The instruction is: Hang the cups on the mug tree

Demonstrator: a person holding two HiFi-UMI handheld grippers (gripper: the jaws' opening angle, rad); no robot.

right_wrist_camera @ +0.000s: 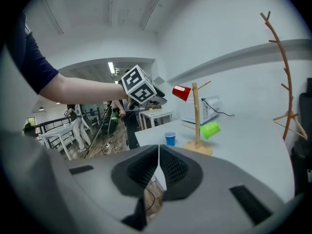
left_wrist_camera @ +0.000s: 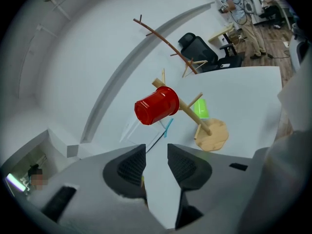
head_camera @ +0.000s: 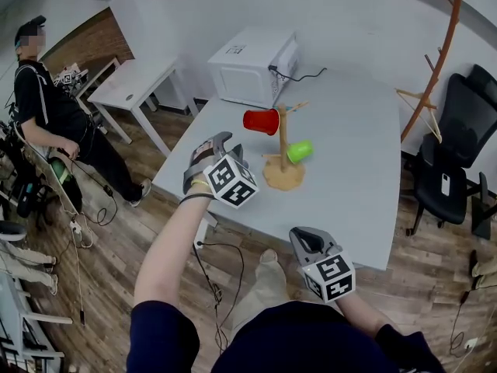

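red cup (head_camera: 261, 120) and green cup (head_camera: 300, 151) sit slipped over the mug tree (head_camera: 283, 142) pegs, so they hang clear. the left gripper (left_wrist_camera: 156, 152), near the tree, is partly open and empty. the right gripper (right_wrist_camera: 159, 150), farther back, is closed on nothing.

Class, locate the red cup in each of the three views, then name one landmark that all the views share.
Head view: red cup just above centre, on a peg left of the mug tree post.
Left gripper view: red cup at the centre, on the tilted tree's upper peg.
Right gripper view: red cup small, upper middle, left of the post's top.
Shared landmark: green cup hanging low on the tree's other side.
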